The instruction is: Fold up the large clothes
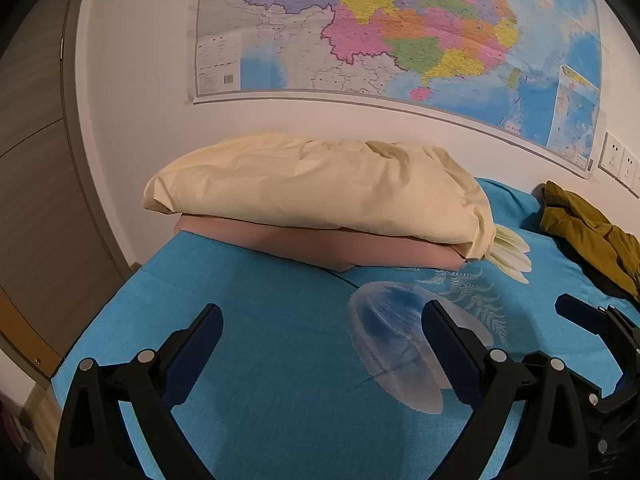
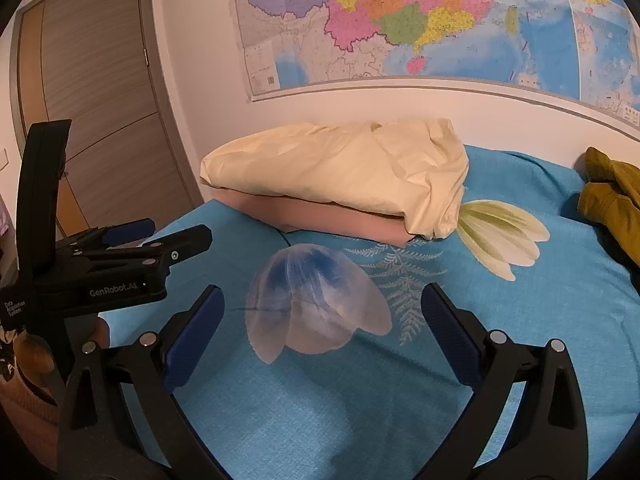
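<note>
While both claws gape empty over bedsheet (image 1: 280, 360), only right view shows door (image 2: 100, 100).

Black tongs (image 2: 322, 312), blue pads (image 2: 192, 332), silver screws.

The bed (image 1: 260, 360) wears a bright blue cover printed with a pale blue flower (image 2: 316, 300), a fern sprig and cream petals. Near the wall lies a pinkish pillow (image 1: 360, 246) directly on the cover, with a cream pillow (image 1: 320, 184) stacked on top of it (so only the pink one touches the bed). Well apart, toward the far right edge, an olive-green garment (image 1: 592, 236) lies crumpled on the cover.
</note>
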The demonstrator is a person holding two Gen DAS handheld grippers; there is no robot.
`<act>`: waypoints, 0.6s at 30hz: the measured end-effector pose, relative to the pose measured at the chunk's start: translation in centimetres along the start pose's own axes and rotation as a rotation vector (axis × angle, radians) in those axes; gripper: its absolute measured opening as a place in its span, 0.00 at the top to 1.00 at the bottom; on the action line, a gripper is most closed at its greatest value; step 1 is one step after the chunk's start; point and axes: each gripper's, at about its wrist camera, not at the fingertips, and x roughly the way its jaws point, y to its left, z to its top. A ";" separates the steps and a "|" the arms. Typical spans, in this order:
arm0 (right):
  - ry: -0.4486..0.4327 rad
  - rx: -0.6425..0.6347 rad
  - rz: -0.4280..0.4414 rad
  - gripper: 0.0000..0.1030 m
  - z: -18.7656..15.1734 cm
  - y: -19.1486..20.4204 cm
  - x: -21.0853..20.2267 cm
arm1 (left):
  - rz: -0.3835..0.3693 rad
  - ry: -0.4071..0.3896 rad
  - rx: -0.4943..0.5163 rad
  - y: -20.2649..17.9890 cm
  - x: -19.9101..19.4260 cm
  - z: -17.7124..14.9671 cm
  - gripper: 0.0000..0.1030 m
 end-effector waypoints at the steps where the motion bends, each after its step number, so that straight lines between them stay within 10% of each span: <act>1: 0.002 0.000 0.001 0.06 0.0 0.0 0.0 | 0.001 0.000 -0.001 0.0 -0.1 0.0 0.07; 18: 0.006 0.003 0.001 0.06 0.0 0.0 0.1 | 0.003 0.002 0.004 -0.2 0.0 0.0 0.07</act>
